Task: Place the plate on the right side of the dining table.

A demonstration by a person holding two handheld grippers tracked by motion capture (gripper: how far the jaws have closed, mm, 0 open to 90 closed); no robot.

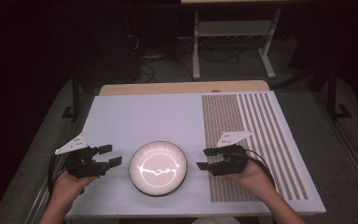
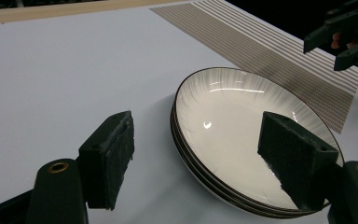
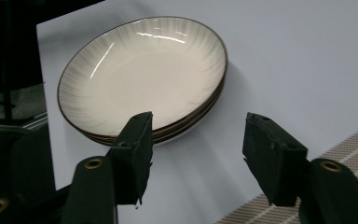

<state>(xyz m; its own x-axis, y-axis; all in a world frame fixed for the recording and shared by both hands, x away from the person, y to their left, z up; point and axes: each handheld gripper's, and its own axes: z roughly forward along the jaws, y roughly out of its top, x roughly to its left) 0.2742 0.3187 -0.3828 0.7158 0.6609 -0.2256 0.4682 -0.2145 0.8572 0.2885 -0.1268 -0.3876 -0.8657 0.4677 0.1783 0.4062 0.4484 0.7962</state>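
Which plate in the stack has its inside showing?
The top plate: its white ribbed inside is bare, while the plates beneath show as dark-rimmed edges.

Both grippers, left gripper (image 1: 108,155) and right gripper (image 1: 204,158), are showing black bodies, grey three-cornered top plates, brass-ringed holes, trailing dark cables; forearms are apparently appearing unsleeved.

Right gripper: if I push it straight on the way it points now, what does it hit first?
Probably the rim of the stacked plates; the right gripper is open and aimed at their near edge, though depth is hard to judge.
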